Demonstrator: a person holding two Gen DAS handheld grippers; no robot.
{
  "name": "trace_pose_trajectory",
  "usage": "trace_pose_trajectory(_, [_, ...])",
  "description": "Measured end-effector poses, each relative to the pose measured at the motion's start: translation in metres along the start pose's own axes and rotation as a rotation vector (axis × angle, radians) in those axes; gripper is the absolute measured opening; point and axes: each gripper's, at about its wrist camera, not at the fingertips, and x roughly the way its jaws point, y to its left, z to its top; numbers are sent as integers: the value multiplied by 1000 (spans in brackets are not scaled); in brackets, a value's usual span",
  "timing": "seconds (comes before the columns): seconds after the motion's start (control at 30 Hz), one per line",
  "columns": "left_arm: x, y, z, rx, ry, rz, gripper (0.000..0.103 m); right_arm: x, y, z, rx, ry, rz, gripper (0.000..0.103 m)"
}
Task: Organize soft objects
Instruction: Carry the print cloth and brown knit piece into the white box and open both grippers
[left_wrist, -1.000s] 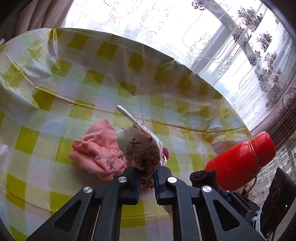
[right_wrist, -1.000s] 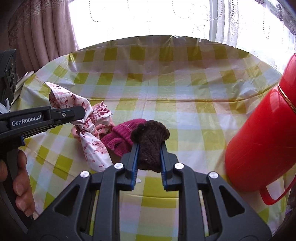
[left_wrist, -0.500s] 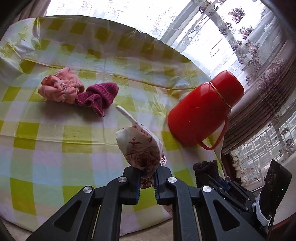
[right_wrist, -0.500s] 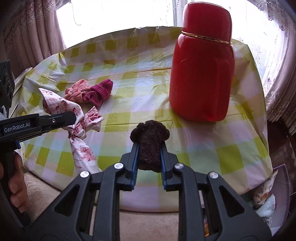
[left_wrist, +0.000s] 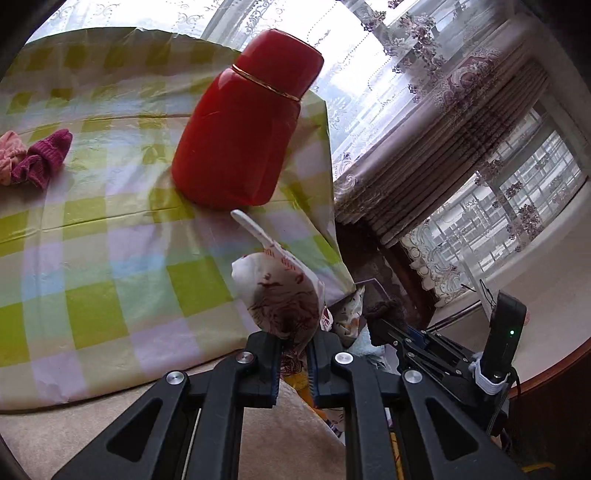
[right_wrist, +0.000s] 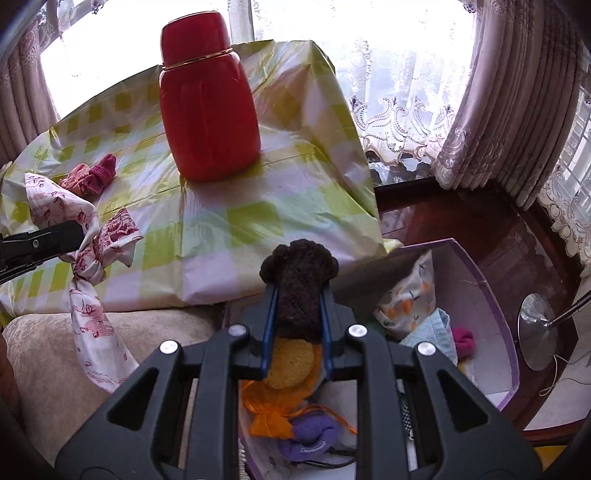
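Left gripper (left_wrist: 293, 363): lower centre of the left wrist view, its fingers (left_wrist: 266, 358) pinching a white cloth with a red print (left_wrist: 280, 295); in the right wrist view the same cloth hangs from the fingers at the left edge, its tail draped down toward the beige cushion (right_wrist: 48, 350).
Right gripper (right_wrist: 297, 332): lower centre of the right wrist view, fingers (right_wrist: 267, 325) pressed onto a dark brown knitted sock (right_wrist: 299, 284), which sticks up between them.
Storage box (right_wrist: 495, 295): pale, purple-edged, at the lower right of the right wrist view, beside the table's edge and below the right gripper.
Box contents: a white cloth with orange marks (right_wrist: 410, 299), a light blue cloth (right_wrist: 436, 332), a bright pink piece (right_wrist: 463, 341), an orange pouch (right_wrist: 273, 417), a purple sock (right_wrist: 314, 435), and a yellow round pad (right_wrist: 291, 363) just under the brown sock.
Table (left_wrist: 110, 240): covered by a yellow-green and white checked sheet, filling the left half of the left wrist view.
Red thermos (left_wrist: 247, 125): upright on the table, upper centre in both views.
Left on the table: a magenta sock (left_wrist: 44, 158) touching a pink sock (left_wrist: 9, 155), at the far left edge of the left wrist view, well apart from the thermos.
Background: lace curtains (left_wrist: 424, 74) and pleated drapes along the windows, upper right.
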Motion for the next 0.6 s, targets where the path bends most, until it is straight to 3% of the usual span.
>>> trace_pose_trajectory(0.3, [41, -68, -38, 125, 184, -120, 13, -18, -67, -21, 102, 34, -110, 25])
trace_pose_trajectory(0.37, [52, -77, -46, 145, 241, -139, 30, -23, -75, -26, 117, 36, -128, 27])
trace_pose_trajectory(0.47, [64, -84, -57, 178, 303, -127, 56, -29, -81, -30, 122, 37, -149, 40])
trace_pose_trajectory(0.53, [64, -81, -57, 166, 305, -119, 60, -31, -84, -32, 125, 38, -163, 63])
trace_pose_trajectory(0.6, [60, -77, -56, 141, 295, -121, 63, -31, -87, -34, 134, 34, -159, 68])
